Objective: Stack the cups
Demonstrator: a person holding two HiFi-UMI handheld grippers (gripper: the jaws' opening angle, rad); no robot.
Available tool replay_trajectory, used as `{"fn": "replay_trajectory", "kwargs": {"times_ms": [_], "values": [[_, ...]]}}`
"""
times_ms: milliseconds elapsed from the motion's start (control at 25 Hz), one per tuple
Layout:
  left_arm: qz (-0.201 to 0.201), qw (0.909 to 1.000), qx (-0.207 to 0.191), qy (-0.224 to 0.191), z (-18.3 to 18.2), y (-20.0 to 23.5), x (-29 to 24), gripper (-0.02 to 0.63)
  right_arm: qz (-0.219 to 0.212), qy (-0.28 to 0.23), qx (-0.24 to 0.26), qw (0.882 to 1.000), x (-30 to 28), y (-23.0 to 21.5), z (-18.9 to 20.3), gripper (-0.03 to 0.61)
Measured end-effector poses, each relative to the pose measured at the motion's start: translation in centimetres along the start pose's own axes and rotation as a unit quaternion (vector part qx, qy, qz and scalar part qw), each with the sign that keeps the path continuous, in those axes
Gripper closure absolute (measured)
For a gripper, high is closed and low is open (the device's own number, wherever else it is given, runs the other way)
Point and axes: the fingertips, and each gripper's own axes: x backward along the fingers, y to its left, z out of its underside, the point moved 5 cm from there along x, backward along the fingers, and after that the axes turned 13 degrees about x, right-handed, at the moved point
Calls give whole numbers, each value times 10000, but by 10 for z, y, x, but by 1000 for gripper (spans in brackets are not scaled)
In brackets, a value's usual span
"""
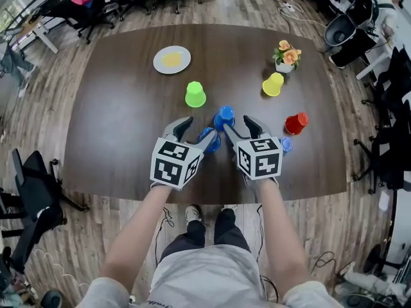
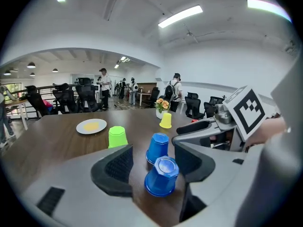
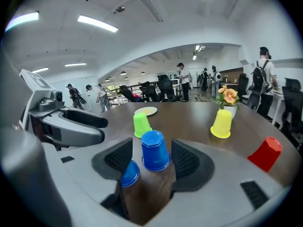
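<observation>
Two blue cups stand upside down on the dark table (image 1: 115, 127), close together. The nearer blue cup (image 2: 161, 176) (image 1: 209, 138) sits between the jaws of my left gripper (image 2: 152, 161) (image 1: 200, 132). Those jaws are open, with a gap beside the left pad. The farther blue cup (image 3: 155, 150) (image 1: 225, 117) stands between the pads of my right gripper (image 3: 151, 157) (image 1: 239, 126), which is also open with room on both sides. A green cup (image 1: 195, 94), a yellow cup (image 1: 273, 84) and a red cup (image 1: 297, 122) stand apart, upside down, farther out.
A white plate (image 1: 172, 59) with something yellow lies at the far left of the table. A small pot of flowers (image 1: 286, 55) stands behind the yellow cup. Something blue (image 1: 286, 145) shows just right of my right gripper. Office chairs ring the table.
</observation>
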Motion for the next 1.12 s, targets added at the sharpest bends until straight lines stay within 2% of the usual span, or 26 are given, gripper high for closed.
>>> {"fn": "replay_trajectory", "kwargs": {"times_ms": [280, 480, 560, 800, 1120], "values": [[-388, 9991, 167, 4, 5, 30, 14, 341, -300, 144, 43, 9994, -40, 3, 0, 331], [-504, 9985, 192, 78, 10, 35, 16, 342, -397, 370, 94, 9985, -56, 4, 7, 334], [-523, 9984, 211, 78, 10, 35, 17, 342, -405, 395, 69, 9984, -55, 3, 7, 356], [-428, 9990, 152, 52, 7, 30, 16, 344, -205, 377, 154, 9990, -39, -1, 10, 357], [-176, 9998, 14, 52, 5, 21, 12, 344, -1, 461, -81, 9989, -10, 7, 27, 357]]}}
